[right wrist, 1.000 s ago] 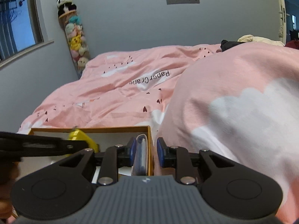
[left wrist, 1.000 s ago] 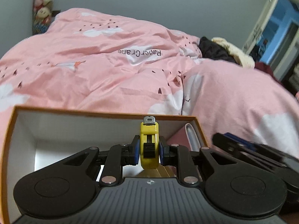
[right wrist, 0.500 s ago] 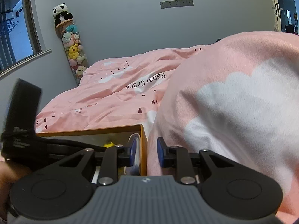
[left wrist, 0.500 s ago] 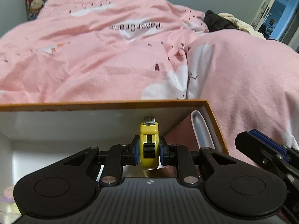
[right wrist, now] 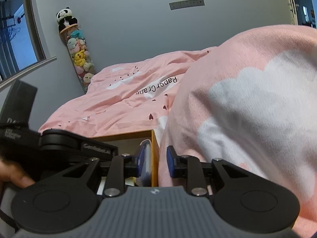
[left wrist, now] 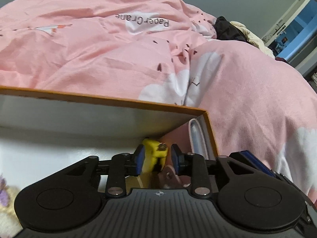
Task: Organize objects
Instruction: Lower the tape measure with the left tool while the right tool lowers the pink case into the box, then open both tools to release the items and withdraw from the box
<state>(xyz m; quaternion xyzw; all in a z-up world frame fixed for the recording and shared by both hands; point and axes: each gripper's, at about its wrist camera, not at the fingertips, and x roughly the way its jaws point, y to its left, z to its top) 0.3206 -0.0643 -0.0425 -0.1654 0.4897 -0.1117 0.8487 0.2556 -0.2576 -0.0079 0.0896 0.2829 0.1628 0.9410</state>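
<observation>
An orange-rimmed box [left wrist: 122, 101] with white inner walls lies on the pink bed. My left gripper [left wrist: 155, 159] is low inside it with its jaws apart; the yellow tape measure [left wrist: 152, 154] sits tilted between them, leaning toward the left finger. A clear flat case [left wrist: 196, 136] stands against the box's right wall. My right gripper [right wrist: 154, 163] is open and empty, straddling the box's right wall [right wrist: 155, 154], with the case [right wrist: 146, 158] by its left finger. The left gripper's body [right wrist: 59, 144] shows at the left of the right wrist view.
A pink duvet [left wrist: 99, 49] printed "PaperCrane" covers the bed, bulging high on the right [right wrist: 247, 99]. Dark and cream clothes [left wrist: 233, 31] lie at the far end. A tube of plush toys [right wrist: 79, 53] leans on the wall. A pale knitted item [left wrist: 6, 204] is at the box's left.
My left gripper went down into the box and its jaws opened; the tape measure, gripped upright before, now tilts loose between them. My right gripper shifted slightly right, over the box wall.
</observation>
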